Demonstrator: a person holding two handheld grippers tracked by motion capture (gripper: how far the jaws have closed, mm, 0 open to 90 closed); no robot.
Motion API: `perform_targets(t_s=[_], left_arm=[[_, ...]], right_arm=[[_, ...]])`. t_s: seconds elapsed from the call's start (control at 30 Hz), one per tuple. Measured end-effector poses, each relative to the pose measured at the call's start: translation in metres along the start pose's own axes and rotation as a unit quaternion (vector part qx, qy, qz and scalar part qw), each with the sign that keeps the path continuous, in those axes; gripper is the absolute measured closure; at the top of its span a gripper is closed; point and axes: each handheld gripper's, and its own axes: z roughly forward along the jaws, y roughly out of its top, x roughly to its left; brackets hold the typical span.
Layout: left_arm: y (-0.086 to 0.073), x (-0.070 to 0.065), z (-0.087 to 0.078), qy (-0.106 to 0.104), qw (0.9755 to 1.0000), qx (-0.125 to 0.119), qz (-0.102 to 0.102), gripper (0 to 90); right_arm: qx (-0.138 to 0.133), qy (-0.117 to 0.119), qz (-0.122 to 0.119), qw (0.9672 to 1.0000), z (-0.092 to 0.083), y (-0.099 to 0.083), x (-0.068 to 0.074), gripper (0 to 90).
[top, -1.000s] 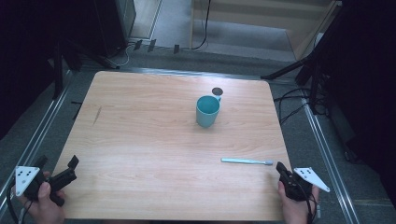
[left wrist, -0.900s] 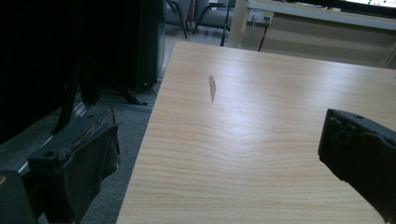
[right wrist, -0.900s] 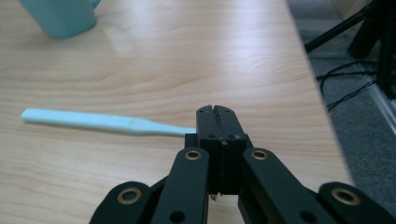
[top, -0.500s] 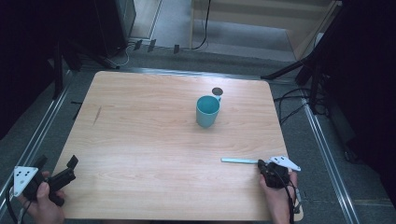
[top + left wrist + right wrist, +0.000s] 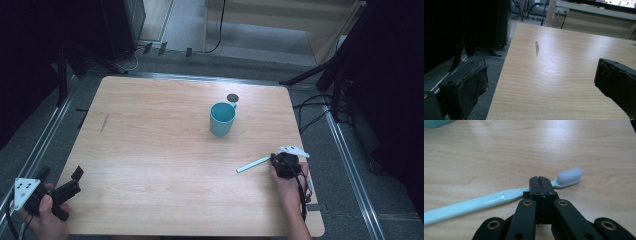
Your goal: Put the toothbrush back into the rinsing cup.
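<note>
Right gripper moved onto one toothbrush, one cup

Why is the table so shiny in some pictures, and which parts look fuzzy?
Left gripper view: pale glare runs across the table, and the close black jaws are blurry. Right gripper view: a bright patch up top; the toothbrush handle glints, its head looks soft. High view: the surroundings are dark, and the cup casts hardly any shadow.

toothbrush neck hidden behind the right gripper, handle end cut off at left edge, cup mostly cropped
</note>
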Motion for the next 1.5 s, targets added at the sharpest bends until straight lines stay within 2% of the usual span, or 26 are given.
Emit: perform_targets(t_s=[0.23,0.37,0.5,0.53,0.57,0.6,0.63,0.67,0.7,0.73,0.87,0.93,1.07,1.17,1.27,1.3,1.37,1.4,1.43,1.47,1.5], left_arm=[[0.000,0.000,0.000,-0.001,1.0000,0.000,-0.001,0.0],[0.000,0.001,0.000,-0.002,1.0000,0.000,-0.003,0.0],[0.000,0.001,0.000,-0.003,1.0000,-0.001,-0.005,0.0],[0.000,0.001,0.000,-0.004,1.0000,-0.001,-0.006,0.0],[0.000,0.001,0.000,-0.004,1.0000,-0.001,-0.006,0.0],[0.000,0.001,0.000,-0.004,1.0000,-0.002,-0.008,0.0],[0.000,0.001,0.000,-0.004,1.0000,-0.002,-0.009,0.0],[0.000,0.001,0.000,-0.004,0.9999,-0.002,-0.009,0.0],[0.000,0.001,0.000,-0.004,0.9999,-0.002,-0.009,0.0],[0.000,0.001,0.000,-0.004,1.0000,0.000,-0.007,0.0],[0.000,0.000,0.000,-0.005,1.0000,0.000,-0.004,0.0],[0.000,0.000,0.000,-0.005,1.0000,0.000,-0.004,0.0],[0.000,0.000,0.000,-0.005,1.0000,0.000,-0.004,0.0],[0.000,0.000,0.000,-0.006,1.0000,0.000,-0.005,0.0],[0.000,0.001,0.000,-0.006,1.0000,0.000,-0.005,0.0],[0.000,0.000,0.000,-0.006,1.0000,0.000,-0.005,0.0],[0.000,0.000,0.000,-0.006,1.0000,0.000,-0.003,0.0],[0.000,0.000,0.000,-0.005,1.0000,0.000,-0.003,0.0],[0.000,0.000,0.000,-0.005,1.0000,0.000,-0.003,0.0],[0.000,0.000,0.000,-0.005,1.0000,0.000,-0.002,0.0],[0.000,0.000,0.000,-0.005,1.0000,0.000,-0.002,0.0]], right_arm=[[0.004,0.007,-0.008,0.9999,0.022,0.021,0.010,90.0],[0.003,0.019,-0.010,0.9998,0.037,0.034,0.024,90.0],[0.000,0.031,-0.015,0.9994,0.044,0.040,0.032,90.0],[-0.014,0.023,-0.011,0.9996,0.043,0.043,0.035,90.0],[-0.014,0.023,-0.011,0.9996,0.043,0.043,0.035,90.0],[-0.036,0.035,0.005,0.9987,0.036,0.046,0.038,90.0],[-0.036,0.035,0.005,0.9987,0.036,0.046,0.038,90.0],[-0.044,0.056,-0.004,0.9975,0.027,0.046,0.047,90.0],[-0.044,0.056,-0.004,0.9975,0.027,0.046,0.047,90.0],[-0.046,0.062,-0.017,0.9969,0.023,0.045,0.053,90.0],[-0.031,0.104,-0.039,0.9933,0.011,0.033,0.077,90.0],[-0.021,0.117,-0.047,0.9918,0.009,0.026,0.085,90.0],[0.002,0.124,-0.063,0.9903,0.006,0.012,0.097,90.0],[0.011,0.121,-0.067,0.9903,0.004,0.004,0.096,90.0],[0.009,0.116,-0.052,0.9919,-0.003,-0.006,0.081,90.0],[0.009,0.116,-0.052,0.9919,-0.003,-0.006,0.081,90.0],[0.009,0.109,-0.046,0.9929,-0.008,-0.010,0.071,90.0],[0.009,0.102,-0.037,0.9940,-0.014,-0.015,0.059,90.0],[0.009,0.102,-0.037,0.9940,-0.014,-0.015,0.059,90.0],[0.009,0.095,-0.029,0.9950,-0.019,-0.019,0.047,90.0],[0.009,0.095,-0.029,0.9950,-0.019,-0.019,0.047,90.0]])
